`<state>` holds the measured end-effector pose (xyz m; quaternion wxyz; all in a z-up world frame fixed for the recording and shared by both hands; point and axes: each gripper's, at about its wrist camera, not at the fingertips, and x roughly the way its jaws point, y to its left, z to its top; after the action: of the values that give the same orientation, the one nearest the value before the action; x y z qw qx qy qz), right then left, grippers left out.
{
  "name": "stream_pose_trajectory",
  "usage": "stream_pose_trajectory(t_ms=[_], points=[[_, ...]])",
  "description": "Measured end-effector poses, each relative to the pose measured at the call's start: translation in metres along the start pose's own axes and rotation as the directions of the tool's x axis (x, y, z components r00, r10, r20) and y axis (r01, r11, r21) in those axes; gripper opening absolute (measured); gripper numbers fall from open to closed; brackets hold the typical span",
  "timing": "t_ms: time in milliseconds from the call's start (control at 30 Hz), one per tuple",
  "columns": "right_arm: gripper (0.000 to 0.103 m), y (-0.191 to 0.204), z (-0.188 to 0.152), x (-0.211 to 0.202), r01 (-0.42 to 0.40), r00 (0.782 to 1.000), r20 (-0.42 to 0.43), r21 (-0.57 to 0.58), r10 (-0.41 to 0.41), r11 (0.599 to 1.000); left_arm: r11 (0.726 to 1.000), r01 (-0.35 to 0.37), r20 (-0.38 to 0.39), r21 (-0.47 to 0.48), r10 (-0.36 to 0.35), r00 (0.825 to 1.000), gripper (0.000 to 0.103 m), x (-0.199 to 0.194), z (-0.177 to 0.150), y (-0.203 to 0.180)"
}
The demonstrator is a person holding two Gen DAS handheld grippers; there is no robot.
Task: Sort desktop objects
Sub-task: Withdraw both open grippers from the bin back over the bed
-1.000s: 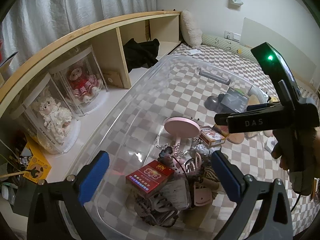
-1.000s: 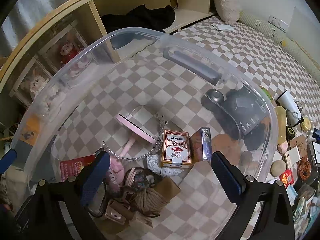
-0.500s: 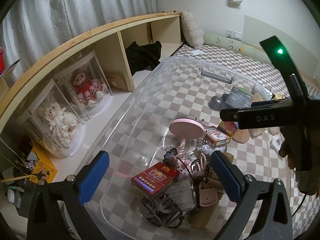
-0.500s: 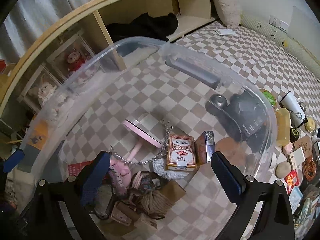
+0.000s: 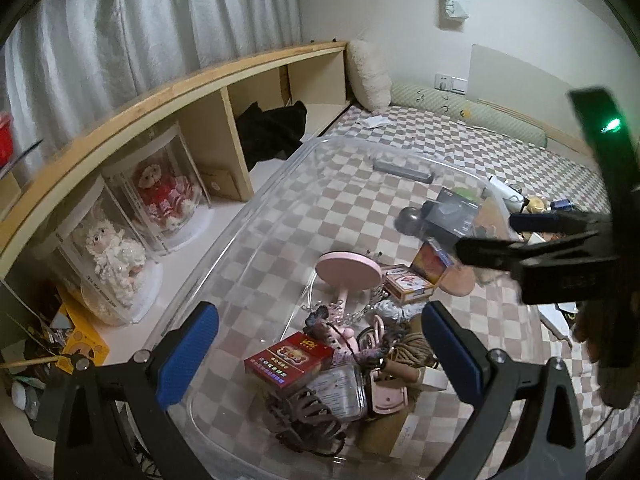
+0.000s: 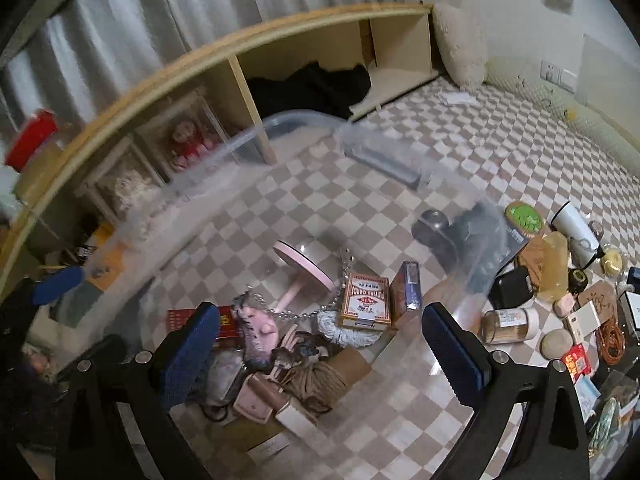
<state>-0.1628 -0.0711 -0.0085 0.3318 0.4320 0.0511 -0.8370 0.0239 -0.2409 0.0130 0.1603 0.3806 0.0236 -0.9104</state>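
- The clear plastic bin (image 5: 280,184) is sitting on the checkered bed cover (image 6: 520,152), beside the wooden shelf (image 5: 224,80), and is already holding a heap of sorted things: a pink hand mirror (image 5: 347,269), a red box (image 5: 289,360), a card pack (image 6: 365,300), a coil of rope (image 6: 316,384) and a hair claw (image 5: 304,412).
- The left gripper (image 5: 318,356) is hovering over the near end of the bin, its jaws standing wide and carrying nothing.
- The right gripper (image 6: 316,356) is hanging above the same heap, jaws likewise spread wide and empty.
- More things are lying unsorted outside the bin on the right: a small jar (image 6: 508,324), a pebble (image 6: 555,342), a white cup (image 6: 574,226) and an orange cord (image 6: 610,340).
- By my reading, a drop-off into the bin is just finishing and a new pick is coming.
- The next move is probably calling for the right gripper to swing toward the loose things, straddle one such as the jar, and close on it squarely so it is not rolling away.
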Motion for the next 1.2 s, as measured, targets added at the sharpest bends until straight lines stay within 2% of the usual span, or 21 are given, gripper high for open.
stream_pose_trajectory(t_ms=[100, 233, 333, 500, 600, 700, 867, 1133, 1200], points=[[0.101, -0.002, -0.005, -0.024, 0.014, 0.999, 0.038, -0.015, -0.013, 1.000, 1.000, 0.012, 0.013, 0.010, -0.012, 1.000, 0.102, -0.006, 0.000, -0.008], [0.101, -0.012, -0.017, -0.056, 0.032, 0.996, 0.086, -0.005, -0.031, 0.999, 0.999, 0.025, 0.072, 0.027, -0.027, 0.997, 0.102, -0.020, 0.002, -0.023], [0.101, -0.022, -0.031, -0.079, 0.043, 0.993, 0.110, 0.014, -0.045, 0.999, 0.994, 0.065, 0.136, 0.087, -0.076, 0.988, 0.102, -0.033, 0.000, -0.043], [0.101, -0.041, -0.061, -0.116, 0.108, 0.981, 0.156, 0.036, -0.113, 0.993, 0.975, 0.075, 0.166, 0.207, -0.111, 0.980, 0.102, -0.046, -0.005, -0.082], [0.101, -0.056, -0.080, -0.135, 0.143, 0.972, 0.174, 0.087, -0.156, 0.986, 0.968, 0.082, 0.178, 0.239, -0.126, 0.976, 0.102, -0.052, -0.004, -0.098], [0.101, -0.072, -0.101, -0.155, 0.184, 0.963, 0.176, 0.135, -0.206, 0.974, 0.967, 0.118, 0.179, 0.226, -0.160, 0.971, 0.102, -0.058, -0.002, -0.109], [0.101, -0.094, -0.133, -0.185, 0.292, 0.931, 0.171, 0.183, -0.323, 0.939, 0.968, 0.141, 0.181, 0.208, -0.179, 0.967, 0.102, -0.064, -0.001, -0.125], [0.101, -0.121, -0.171, -0.218, 0.343, 0.893, 0.200, 0.279, -0.404, 0.897, 0.957, 0.181, 0.195, 0.227, -0.226, 0.954, 0.102, -0.068, -0.002, -0.161], [0.101, -0.127, -0.180, -0.220, 0.350, 0.889, 0.194, 0.295, -0.414, 0.889, 0.952, 0.201, 0.190, 0.230, -0.246, 0.950, 0.102, -0.065, -0.003, -0.170]])
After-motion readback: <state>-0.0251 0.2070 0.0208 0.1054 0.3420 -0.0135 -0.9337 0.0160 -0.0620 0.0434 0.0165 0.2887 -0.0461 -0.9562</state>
